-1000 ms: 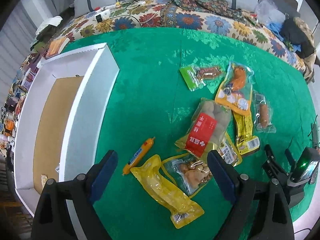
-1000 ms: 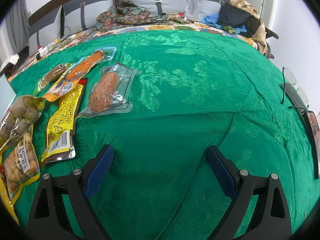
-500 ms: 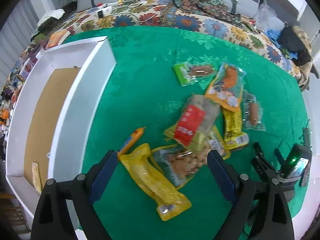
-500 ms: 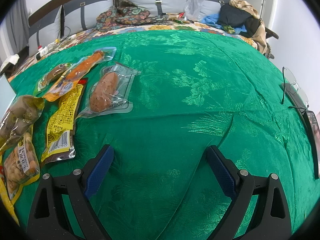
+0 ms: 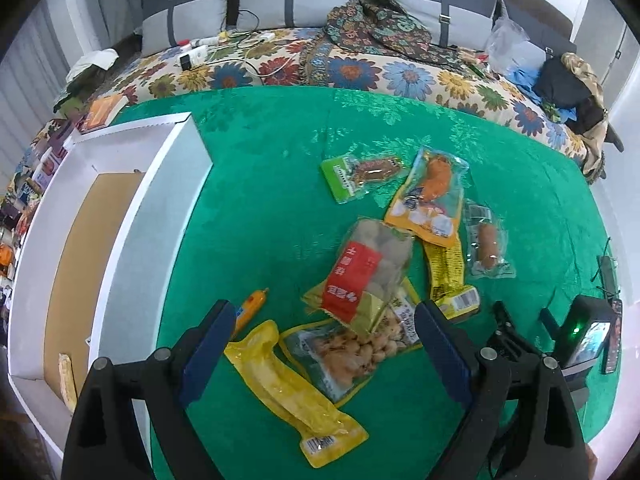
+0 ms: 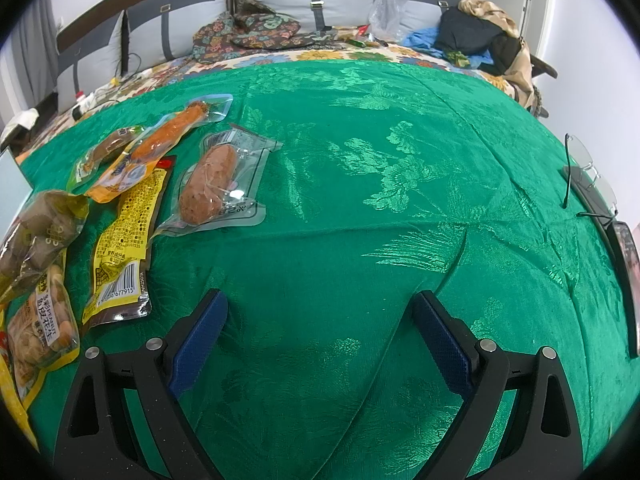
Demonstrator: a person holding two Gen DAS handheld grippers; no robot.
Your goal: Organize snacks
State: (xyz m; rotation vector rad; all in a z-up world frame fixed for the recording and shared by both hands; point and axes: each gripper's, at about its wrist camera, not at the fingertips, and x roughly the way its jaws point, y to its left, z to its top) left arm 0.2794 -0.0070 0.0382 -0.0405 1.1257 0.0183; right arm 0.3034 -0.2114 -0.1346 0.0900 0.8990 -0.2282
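Several snack packets lie on the green cloth. In the left wrist view: a long yellow packet (image 5: 294, 394), a peanut bag (image 5: 352, 350), a red-labelled bag (image 5: 366, 270), a small orange sausage stick (image 5: 251, 307), a green packet (image 5: 362, 172), an orange packet (image 5: 432, 196), a clear sausage packet (image 5: 486, 240). My left gripper (image 5: 320, 340) is open, above the peanut bag. My right gripper (image 6: 320, 332) is open and empty over bare cloth; it shows at the lower right of the left wrist view (image 5: 520, 344). The sausage packet (image 6: 212, 188) and a yellow barcode packet (image 6: 124, 240) lie to its left.
A white box (image 5: 168, 216) with a brown cardboard floor stands at the left, holding one small snack (image 5: 66, 376). Glasses (image 6: 588, 176) and a phone (image 6: 628, 256) lie at the cloth's right edge. A cluttered floral bed (image 5: 360, 68) lies behind.
My left gripper has pulled back and risen, so the packets look smaller and sit lower in its view. The right gripper has not moved.
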